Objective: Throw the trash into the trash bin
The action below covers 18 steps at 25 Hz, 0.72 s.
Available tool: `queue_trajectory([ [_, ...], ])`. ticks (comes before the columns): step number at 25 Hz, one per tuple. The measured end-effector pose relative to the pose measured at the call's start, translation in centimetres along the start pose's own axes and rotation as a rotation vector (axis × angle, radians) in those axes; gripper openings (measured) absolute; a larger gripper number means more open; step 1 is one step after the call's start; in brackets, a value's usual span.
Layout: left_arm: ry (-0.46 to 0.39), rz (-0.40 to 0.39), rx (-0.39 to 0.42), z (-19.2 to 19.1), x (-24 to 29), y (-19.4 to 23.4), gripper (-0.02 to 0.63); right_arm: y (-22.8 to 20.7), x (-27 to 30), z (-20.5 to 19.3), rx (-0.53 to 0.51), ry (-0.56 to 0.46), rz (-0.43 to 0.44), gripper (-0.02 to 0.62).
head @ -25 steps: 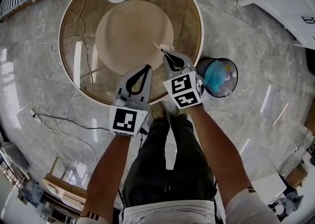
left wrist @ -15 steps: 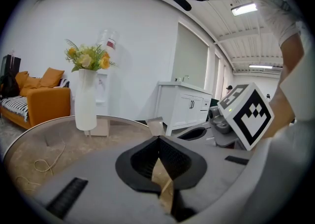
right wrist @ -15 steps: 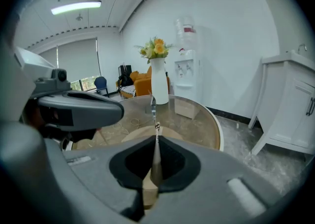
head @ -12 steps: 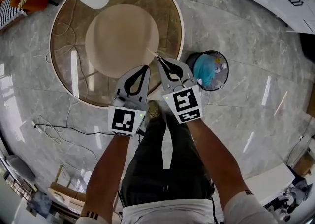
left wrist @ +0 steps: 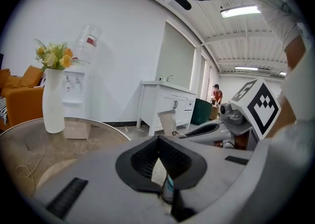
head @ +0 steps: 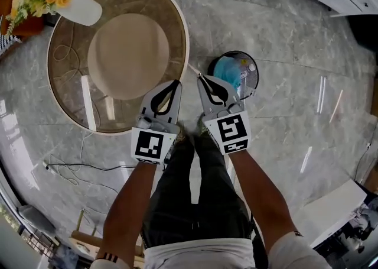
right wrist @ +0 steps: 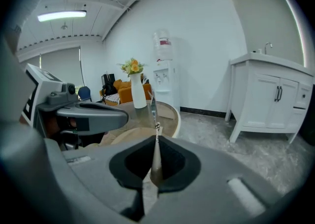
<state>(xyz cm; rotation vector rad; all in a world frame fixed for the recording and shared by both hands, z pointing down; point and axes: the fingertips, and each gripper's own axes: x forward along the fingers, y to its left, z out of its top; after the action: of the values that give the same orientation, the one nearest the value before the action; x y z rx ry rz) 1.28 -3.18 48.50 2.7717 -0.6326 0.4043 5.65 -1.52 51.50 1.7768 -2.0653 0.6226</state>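
**Operator:** State of the jaws?

**Technician:** Right gripper (right wrist: pixel 156 140): jaws clenched on one end of a thin, flat beige paper wrapper (left wrist: pixel 168 122), which projects beyond the tips. Left gripper (left wrist: pixel 158 138): jaws closed tip to tip with nothing between them. It sits just beside the right gripper.

**Operator:** Where is the wrapper relative to the target?

**Technician:** It is in the air. The head view shows it between the edge of the round brown-tinted glass tabletop (head: pixel 77 93) and the round black trash bin (head: pixel 256 84) on the floor. It is near the bin but not yet over the mouth.

**Operator:** Procedure for this step?

**Technician:** The step is judged to be carry-to-bin.
- Hold the clamp firm, because light paper can slip or drift.
- Bring the tips over the middle of the opening and low to it.
- Release only then, so the wrapper drops inside the rim.

**Operator:** Bin contents?

**Technician:** Crumpled blue material (head: pixel 227 74) fills much of the bin. A small pale item (head: pixel 248 68) lies beside it and cannot be identified. Room appears to remain.
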Motion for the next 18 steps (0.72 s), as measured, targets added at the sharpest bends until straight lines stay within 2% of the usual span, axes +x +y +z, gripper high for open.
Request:
queue_trajectory([
  [9, -0.002, -0.078, 0.033, 0.8, 3.6, -5.8, 0.0, -6.9, -4.7, -2.9, 0.049, 0.027, -0.107, 0.003],
  [18, 0.021, -0.112, 0.037, 0.2, 6.9, -9.5, 0.0, -12.9, -6.9, -9.1, 0.079, 0.157, -0.169, 0.006],
])
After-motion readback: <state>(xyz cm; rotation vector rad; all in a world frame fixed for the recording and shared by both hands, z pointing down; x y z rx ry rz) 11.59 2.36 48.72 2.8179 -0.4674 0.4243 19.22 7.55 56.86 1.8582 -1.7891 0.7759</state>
